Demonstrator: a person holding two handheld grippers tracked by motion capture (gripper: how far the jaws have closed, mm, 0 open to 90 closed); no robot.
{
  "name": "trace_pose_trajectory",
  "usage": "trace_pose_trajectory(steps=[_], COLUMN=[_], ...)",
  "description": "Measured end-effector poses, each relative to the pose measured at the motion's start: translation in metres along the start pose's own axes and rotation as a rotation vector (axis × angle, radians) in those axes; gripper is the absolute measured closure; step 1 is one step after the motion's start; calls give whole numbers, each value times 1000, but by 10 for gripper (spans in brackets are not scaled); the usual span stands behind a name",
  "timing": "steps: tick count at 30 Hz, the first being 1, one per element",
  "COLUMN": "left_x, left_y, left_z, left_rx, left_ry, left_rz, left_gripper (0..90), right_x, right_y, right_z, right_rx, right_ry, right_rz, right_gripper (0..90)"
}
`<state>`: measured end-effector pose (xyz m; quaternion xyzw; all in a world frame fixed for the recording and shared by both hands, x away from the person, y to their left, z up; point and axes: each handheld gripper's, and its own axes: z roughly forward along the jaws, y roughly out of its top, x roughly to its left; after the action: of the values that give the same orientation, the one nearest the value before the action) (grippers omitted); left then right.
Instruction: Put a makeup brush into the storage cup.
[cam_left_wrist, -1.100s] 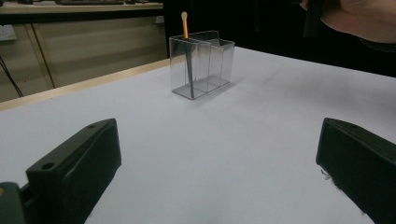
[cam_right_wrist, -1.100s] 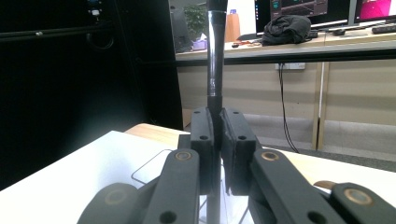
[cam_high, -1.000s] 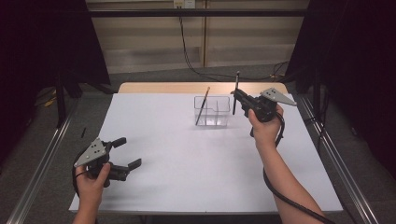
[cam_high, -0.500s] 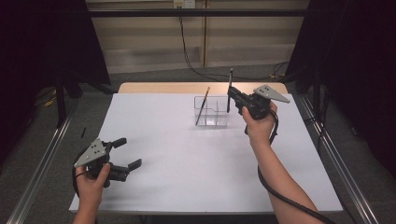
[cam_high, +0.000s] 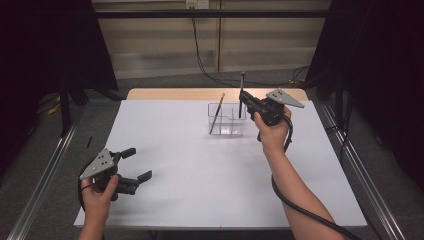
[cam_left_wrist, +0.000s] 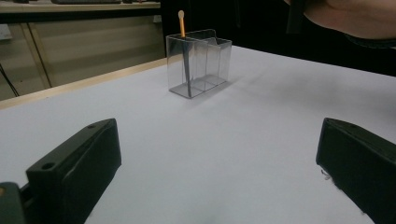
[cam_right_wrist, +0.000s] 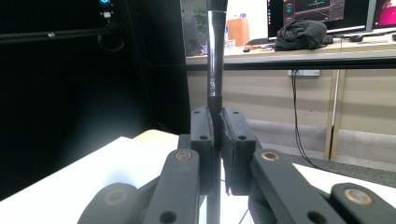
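White table (cam_high: 200, 170) fills the high view, with a clear holder (cam_high: 226, 120) toward 12 o'clock, a brush (cam_high: 217, 113) leaning in it, and the left gripper (cam_high: 134, 167) gaping empty at 8 o'clock. The right gripper view alone shows the right gripper (cam_right_wrist: 218, 135) clamped tight on a black pen (cam_right_wrist: 215, 60). It stands upright, long axis vertical, just right of the holder.

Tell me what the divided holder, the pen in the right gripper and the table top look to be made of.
Holder: clear hard plastic, probably acrylic; you see through its glossy walls.
Pen: dark, glossy barrel with a bright streak of reflection, so plastic or lacquered metal; the look leaves it open. The right gripper is clamped on it.
Table top: matte white sheet, no glare; a wood-coloured edge shows at the far side.
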<state>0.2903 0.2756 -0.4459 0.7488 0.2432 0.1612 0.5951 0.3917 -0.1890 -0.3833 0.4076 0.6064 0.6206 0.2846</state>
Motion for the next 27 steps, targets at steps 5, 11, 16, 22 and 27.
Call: trace_pose_trajectory(steps=[5,11,16,22,27], left_x=[0,0,1,1,1], left_y=[-1,-1,-2,-2,-2], left_z=[0,0,0,-1,-2], left_rx=[5,-3,4,-7,0], left_ry=[-2,-2,0,3,4], left_rz=[0,-7,-2,-12,0], left_gripper=[0,0,0,0,0], right_x=[1,3,9,15,18], right_y=[-1,2,5,6,7], right_z=[4,11,20,30,35], right_rx=[-3,-9,-2,1,1], right_ry=[4,9,25,35,41], right_rz=[-3,-2,-20,-22,-20], right_gripper=[847,847,847,847,847])
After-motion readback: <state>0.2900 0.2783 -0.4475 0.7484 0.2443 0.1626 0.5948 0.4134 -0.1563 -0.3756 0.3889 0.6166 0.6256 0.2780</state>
